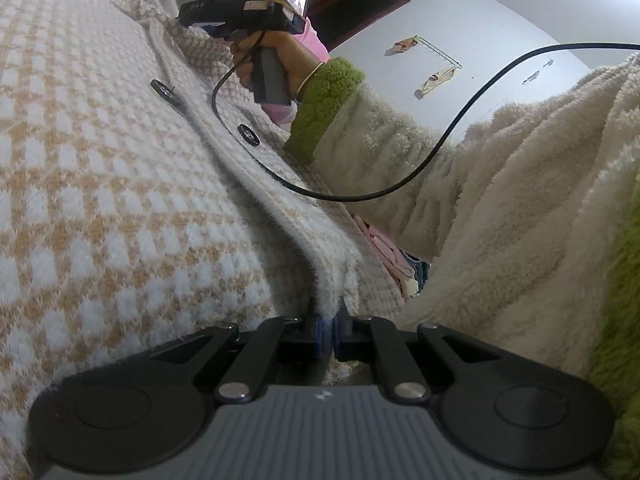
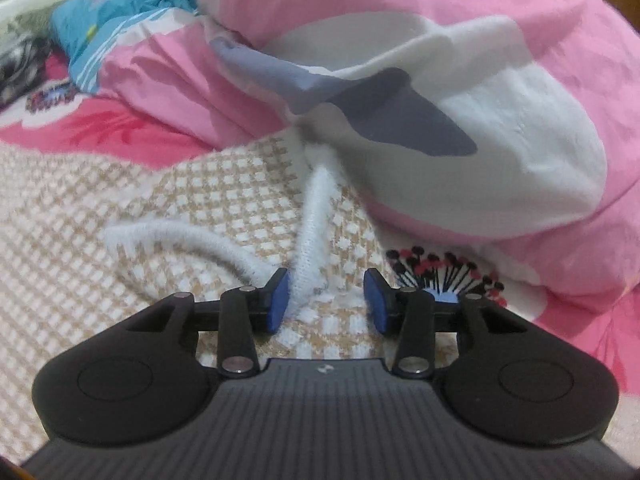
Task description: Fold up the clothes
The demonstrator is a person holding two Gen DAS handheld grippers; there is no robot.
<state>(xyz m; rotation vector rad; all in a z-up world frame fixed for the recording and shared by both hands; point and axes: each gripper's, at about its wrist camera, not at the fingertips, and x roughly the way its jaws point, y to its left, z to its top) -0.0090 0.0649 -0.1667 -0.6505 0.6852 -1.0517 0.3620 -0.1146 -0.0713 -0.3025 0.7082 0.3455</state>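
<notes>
Left gripper's blue pads mostly buried under the fuzzy white hem of the beige-and-white checked knit cardigan, its far collar end hidden beneath the pink patterned quilt; both views crop the cardigan's spread.

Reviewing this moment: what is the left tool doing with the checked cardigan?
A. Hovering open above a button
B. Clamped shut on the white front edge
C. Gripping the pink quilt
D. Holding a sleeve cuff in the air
B: in the left wrist view the left tool has its blue pads closed on the white front edge of the checked cardigan, well below the buttons.
</notes>
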